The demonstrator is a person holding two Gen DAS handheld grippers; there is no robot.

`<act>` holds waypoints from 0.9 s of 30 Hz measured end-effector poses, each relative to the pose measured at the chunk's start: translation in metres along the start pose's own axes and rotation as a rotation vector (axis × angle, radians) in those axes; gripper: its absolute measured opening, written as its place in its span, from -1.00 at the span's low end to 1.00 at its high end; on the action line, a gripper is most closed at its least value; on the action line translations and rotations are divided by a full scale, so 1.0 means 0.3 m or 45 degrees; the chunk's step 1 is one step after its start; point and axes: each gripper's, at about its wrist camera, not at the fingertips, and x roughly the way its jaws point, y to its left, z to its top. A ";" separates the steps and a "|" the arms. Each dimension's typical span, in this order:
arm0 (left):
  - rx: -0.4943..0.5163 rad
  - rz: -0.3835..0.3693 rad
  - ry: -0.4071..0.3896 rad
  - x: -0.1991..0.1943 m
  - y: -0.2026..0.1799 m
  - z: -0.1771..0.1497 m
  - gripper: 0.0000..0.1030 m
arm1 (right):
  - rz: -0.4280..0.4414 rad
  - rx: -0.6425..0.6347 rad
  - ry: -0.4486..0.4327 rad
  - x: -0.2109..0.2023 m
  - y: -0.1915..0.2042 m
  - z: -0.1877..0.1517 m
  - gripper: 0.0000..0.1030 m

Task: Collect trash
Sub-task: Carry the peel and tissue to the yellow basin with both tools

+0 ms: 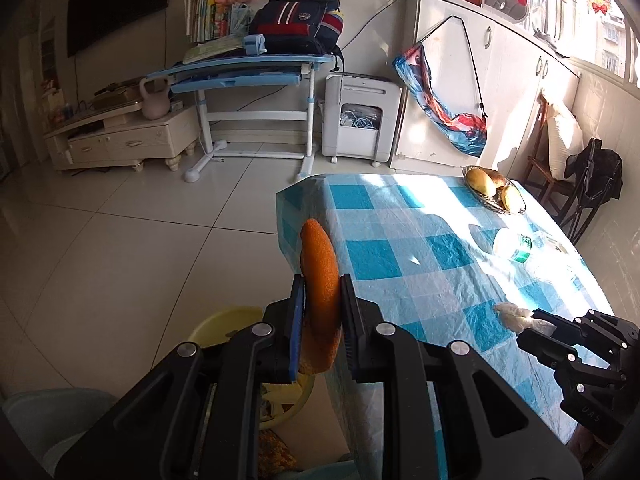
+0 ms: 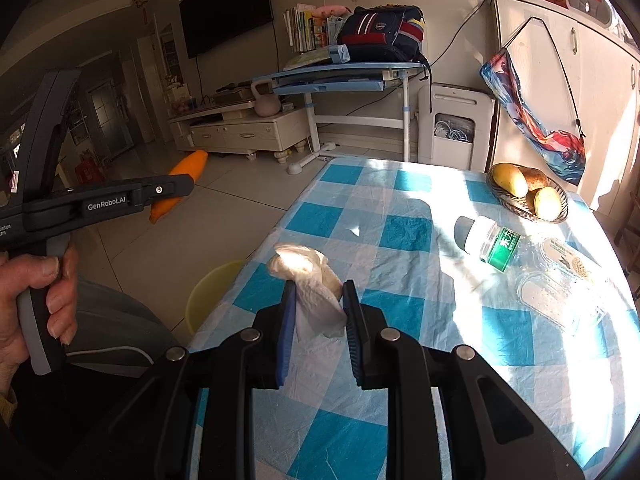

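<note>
Two pieces of trash are already held: an orange peel [image 1: 320, 276] is clamped in the left gripper [image 1: 322, 304], off the near-left corner of the checked table [image 1: 420, 248], and a crumpled tissue [image 2: 308, 280] is pinched in the right gripper [image 2: 318, 312] above the table's near edge. Neither has been dropped yet — the yellow bin [image 2: 212, 292] (on the floor, just left of the table) lies close below. A plastic bottle [image 2: 490, 242] and clear packaging [image 2: 560, 292] at the right remain uncollected.
</note>
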 end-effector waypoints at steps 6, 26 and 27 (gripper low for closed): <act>-0.059 0.033 0.016 0.029 0.065 -0.002 -0.66 | 0.035 -0.024 -0.014 0.028 0.044 0.042 -0.54; -0.277 0.139 0.165 0.172 0.220 -0.004 -0.54 | 0.105 -0.099 -0.002 0.112 0.155 0.116 -0.54; -0.303 0.150 0.171 0.175 0.236 -0.006 -0.37 | 0.107 -0.104 -0.001 0.118 0.161 0.120 -0.54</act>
